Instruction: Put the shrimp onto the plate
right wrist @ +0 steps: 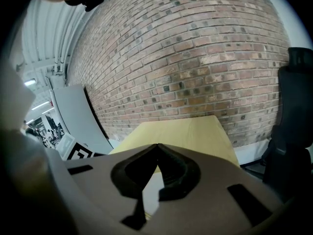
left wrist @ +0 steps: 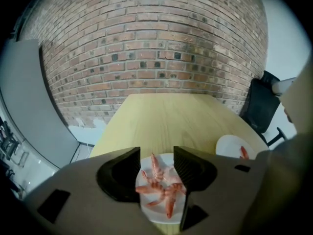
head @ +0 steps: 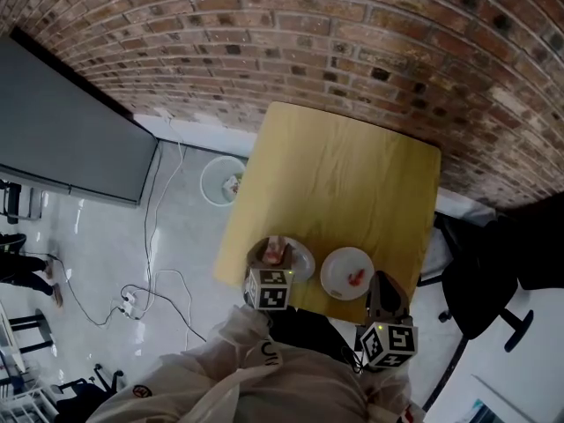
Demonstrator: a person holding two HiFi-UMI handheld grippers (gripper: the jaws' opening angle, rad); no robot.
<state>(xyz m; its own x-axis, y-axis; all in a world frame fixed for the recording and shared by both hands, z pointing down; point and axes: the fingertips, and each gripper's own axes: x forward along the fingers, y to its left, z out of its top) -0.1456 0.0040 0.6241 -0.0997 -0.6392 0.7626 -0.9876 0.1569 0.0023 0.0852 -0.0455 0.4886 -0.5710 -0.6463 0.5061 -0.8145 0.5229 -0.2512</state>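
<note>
The left gripper [left wrist: 157, 153] hangs jaws apart over the shrimp pile [left wrist: 162, 189] on the near-left plate [left wrist: 159, 216]; the right gripper [right wrist: 157, 146], jaws pressed together, holds nothing.

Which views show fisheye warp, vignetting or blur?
Head view: strong barrel warp, red-brown brick wall bows; even light. Left gripper view: black corner vignette, pink shrimp on the white round plate sharp. Right gripper view: same vignette, close black fingers soft and dark.
</note>
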